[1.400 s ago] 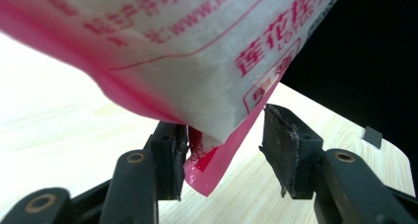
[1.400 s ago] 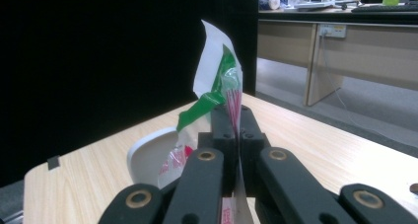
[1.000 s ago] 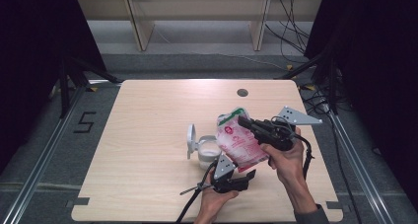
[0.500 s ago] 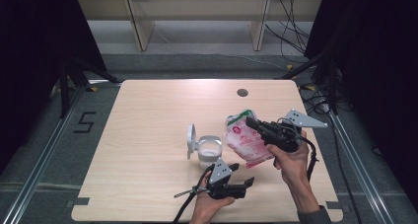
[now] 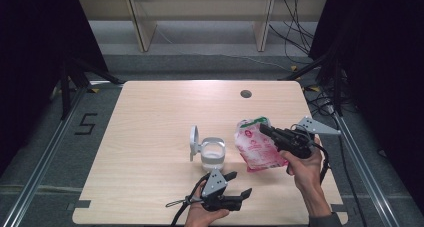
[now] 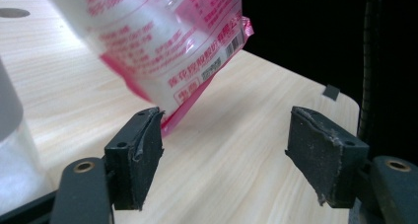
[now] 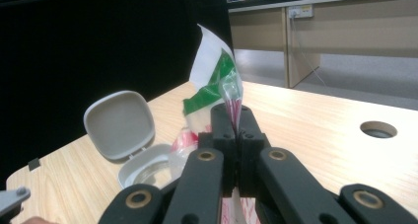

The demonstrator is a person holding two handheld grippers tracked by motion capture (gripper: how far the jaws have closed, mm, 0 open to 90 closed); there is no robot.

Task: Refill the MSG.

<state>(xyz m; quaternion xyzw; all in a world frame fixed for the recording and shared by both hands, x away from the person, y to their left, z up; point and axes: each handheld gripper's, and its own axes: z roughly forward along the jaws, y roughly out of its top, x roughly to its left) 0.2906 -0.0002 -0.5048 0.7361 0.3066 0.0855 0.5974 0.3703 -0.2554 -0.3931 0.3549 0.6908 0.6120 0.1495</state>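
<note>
- Two grippers work over the table: the right gripper has its jaws clenched on the top edge of a pouch, which hangs below them, tilted, above the wood
- Left gripper is released, jaws spread wide with nothing between; the pouch's lower corner hangs just above and beyond its left jaw
- Likely step: carrying the pouch to pour into the open tub, lid flipped up, beside the right jaws
- Next move probably calls for the left jaws to pinch the bottom corner and tip it
- Pouch: clear and pink, pink print, barcode, green-and-white top; looks soft, holds something white
</note>
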